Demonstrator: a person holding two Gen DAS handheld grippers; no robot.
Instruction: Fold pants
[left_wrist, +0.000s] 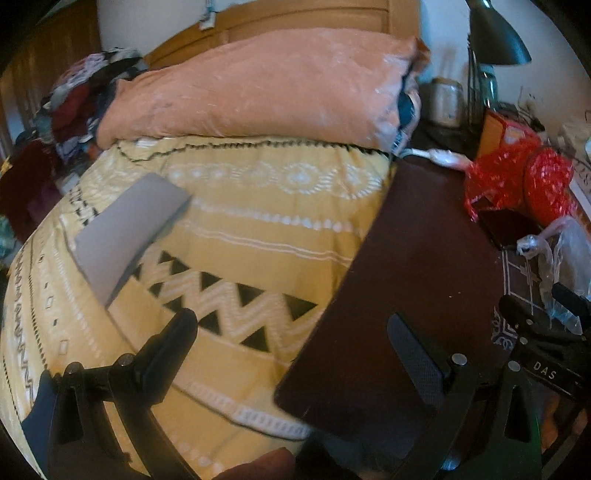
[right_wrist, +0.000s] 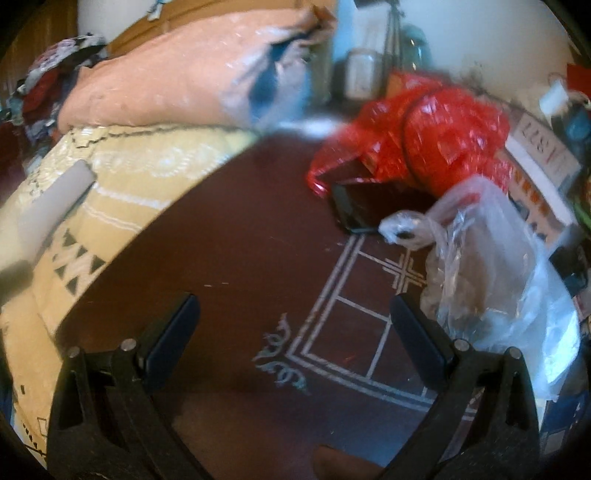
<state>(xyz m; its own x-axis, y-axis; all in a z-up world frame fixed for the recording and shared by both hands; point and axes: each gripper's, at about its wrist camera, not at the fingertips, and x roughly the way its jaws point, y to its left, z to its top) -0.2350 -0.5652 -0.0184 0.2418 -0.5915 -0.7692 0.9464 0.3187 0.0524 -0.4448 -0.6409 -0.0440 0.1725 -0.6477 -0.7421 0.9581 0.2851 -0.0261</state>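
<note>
A flat grey folded garment (left_wrist: 125, 229), which looks like the pants, lies on the yellow patterned blanket (left_wrist: 258, 236) of the bed, at the left. The right wrist view shows the same grey garment (right_wrist: 48, 206) blurred at its far left. My left gripper (left_wrist: 291, 325) is open and holds nothing; it hangs over the blanket and the dark table edge, to the right of and nearer than the garment. My right gripper (right_wrist: 295, 302) is open too, over the dark brown table top (right_wrist: 229, 236), with nothing between its fingers.
A peach pillow (left_wrist: 258, 85) lies at the head of the bed, with a pile of clothes (left_wrist: 77, 99) to its left. On the table are a red plastic bag (right_wrist: 424, 125), a dark phone (right_wrist: 365, 206), a clear plastic bag (right_wrist: 491, 266) and a lamp (left_wrist: 495, 33).
</note>
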